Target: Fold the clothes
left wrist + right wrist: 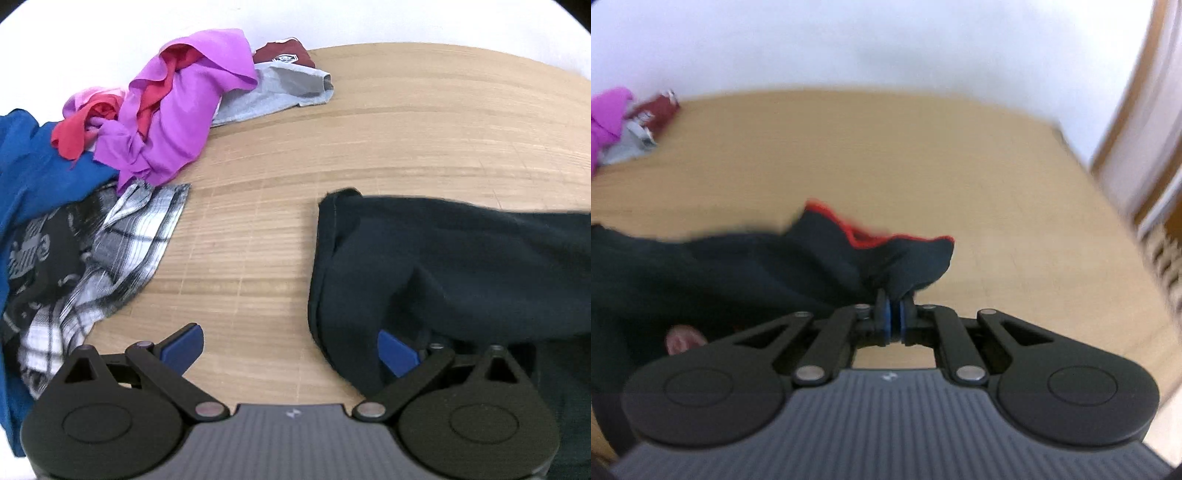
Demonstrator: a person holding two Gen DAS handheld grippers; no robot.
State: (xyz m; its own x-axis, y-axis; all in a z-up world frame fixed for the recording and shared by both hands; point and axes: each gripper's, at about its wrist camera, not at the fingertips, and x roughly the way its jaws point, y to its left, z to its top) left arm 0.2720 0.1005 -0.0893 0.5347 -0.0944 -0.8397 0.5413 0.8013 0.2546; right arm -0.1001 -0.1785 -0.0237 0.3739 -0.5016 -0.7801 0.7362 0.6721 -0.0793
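Right tongs (893, 314) pinch dark garment (738, 273) edge.

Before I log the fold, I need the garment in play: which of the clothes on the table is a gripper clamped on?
The dark garment with red trim: the right gripper pinches its edge. The others sit heaped, ungripped.
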